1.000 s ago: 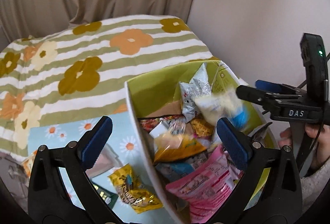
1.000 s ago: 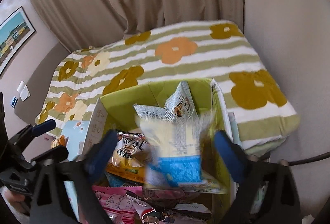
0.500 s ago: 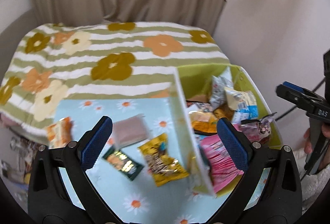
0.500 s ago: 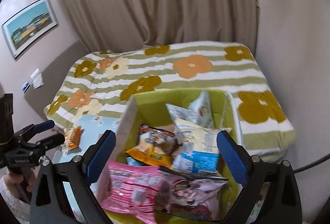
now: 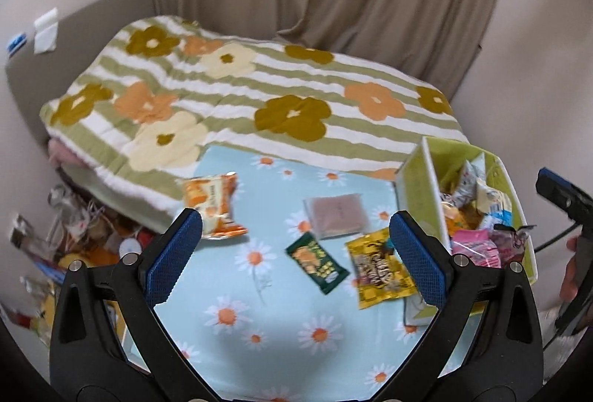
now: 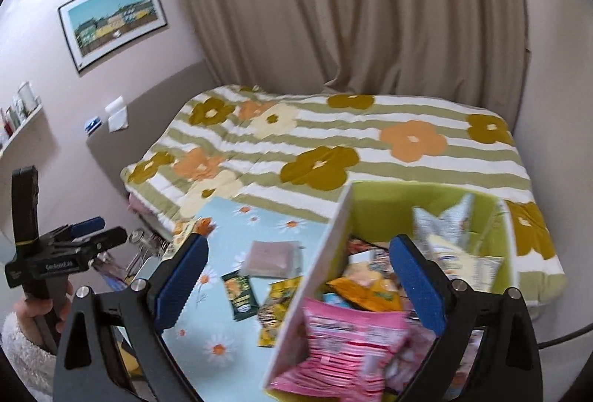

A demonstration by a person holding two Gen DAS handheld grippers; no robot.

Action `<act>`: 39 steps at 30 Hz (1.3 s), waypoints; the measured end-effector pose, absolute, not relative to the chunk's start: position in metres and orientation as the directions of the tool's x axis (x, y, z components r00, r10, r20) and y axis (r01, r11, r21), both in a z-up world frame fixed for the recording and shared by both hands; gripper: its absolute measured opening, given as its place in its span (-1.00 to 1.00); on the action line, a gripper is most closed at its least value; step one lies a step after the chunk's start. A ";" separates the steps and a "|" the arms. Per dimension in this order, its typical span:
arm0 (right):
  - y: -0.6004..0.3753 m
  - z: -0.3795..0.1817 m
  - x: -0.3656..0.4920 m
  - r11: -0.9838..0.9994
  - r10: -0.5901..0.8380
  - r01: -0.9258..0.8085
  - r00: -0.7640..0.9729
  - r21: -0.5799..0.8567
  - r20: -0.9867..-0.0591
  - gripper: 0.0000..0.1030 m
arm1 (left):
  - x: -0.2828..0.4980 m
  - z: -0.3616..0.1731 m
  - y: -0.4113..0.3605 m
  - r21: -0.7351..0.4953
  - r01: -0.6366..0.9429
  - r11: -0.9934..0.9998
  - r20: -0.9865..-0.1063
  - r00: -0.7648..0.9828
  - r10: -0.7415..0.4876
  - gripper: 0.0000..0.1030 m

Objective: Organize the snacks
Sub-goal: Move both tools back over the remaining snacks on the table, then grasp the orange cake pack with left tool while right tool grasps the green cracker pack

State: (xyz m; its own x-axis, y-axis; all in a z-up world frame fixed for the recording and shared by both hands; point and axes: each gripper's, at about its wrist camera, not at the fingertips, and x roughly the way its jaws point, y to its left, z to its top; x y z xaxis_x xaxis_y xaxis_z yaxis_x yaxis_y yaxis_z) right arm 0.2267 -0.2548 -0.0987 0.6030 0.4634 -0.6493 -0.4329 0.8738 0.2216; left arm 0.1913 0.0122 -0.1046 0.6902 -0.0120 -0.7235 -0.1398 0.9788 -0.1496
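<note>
A green box (image 5: pixel 422 187) (image 6: pixel 389 202) full of snack packets stands at the right end of a light blue daisy cloth (image 5: pixel 274 313). Loose on the cloth lie an orange packet (image 5: pixel 213 203), a brownish clear pouch (image 5: pixel 335 215) (image 6: pixel 272 257), a dark green packet (image 5: pixel 317 261) (image 6: pixel 240 294) and a yellow packet (image 5: pixel 378 268) (image 6: pixel 276 304). My left gripper (image 5: pixel 294 261) is open and empty above the cloth. My right gripper (image 6: pixel 298 281) is open and empty above the box, where a pink packet (image 6: pixel 344 339) lies in front.
The cloth lies on a bed with a green striped flower quilt (image 5: pixel 259 94) (image 6: pixel 333 142). Clutter (image 5: pixel 74 228) lies on the floor left of the bed. Curtains (image 6: pixel 352 13) hang behind, and a wall is close on the right.
The yellow and blue packet dropped from between my right fingers into the box. Both grippers drew back and up; my left one swung left from the box to over the cloth.
</note>
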 end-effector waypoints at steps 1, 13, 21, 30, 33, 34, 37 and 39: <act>-0.243 -0.101 0.226 0.870 0.466 -0.442 0.595 0.217 -0.655 0.90 | 0.191 -0.106 0.021 -0.154 -0.146 0.977 -0.724 0.690 -0.011 0.95; -0.134 -0.155 0.228 0.863 0.445 -0.466 0.523 0.194 -0.727 0.90 | 0.233 -0.152 0.102 -0.200 -0.112 0.973 -0.793 0.602 -0.093 0.95; -0.083 -0.213 0.235 0.852 0.412 -0.499 0.455 0.157 -0.789 0.89 | 0.278 -0.213 0.135 -0.236 -0.072 0.969 -0.853 0.492 -0.171 0.95; -0.053 -0.292 0.241 0.839 0.347 -0.534 0.371 0.108 -0.861 0.88 | 0.326 -0.282 0.146 -0.218 -0.029 0.976 -0.901 0.391 -0.189 0.94; -0.050 -0.307 0.242 0.837 0.317 -0.542 0.372 0.073 -0.872 0.88 | 0.336 -0.294 0.145 -0.198 -0.018 0.980 -0.912 0.371 -0.177 0.94; -0.049 -0.312 0.244 0.837 0.305 -0.544 0.372 0.060 -0.877 0.88 | 0.338 -0.297 0.146 -0.193 -0.014 0.981 -0.914 0.368 -0.174 0.94; -0.048 -0.322 0.246 0.832 0.282 -0.554 0.369 0.034 -0.886 0.70 | 0.345 -0.307 0.145 -0.183 -0.009 0.983 -0.921 0.351 -0.168 0.93; -0.048 -0.328 0.248 0.826 0.269 -0.563 0.363 0.020 -0.892 0.68 | 0.349 -0.313 0.144 -0.188 -0.010 0.982 -0.925 0.339 -0.174 0.90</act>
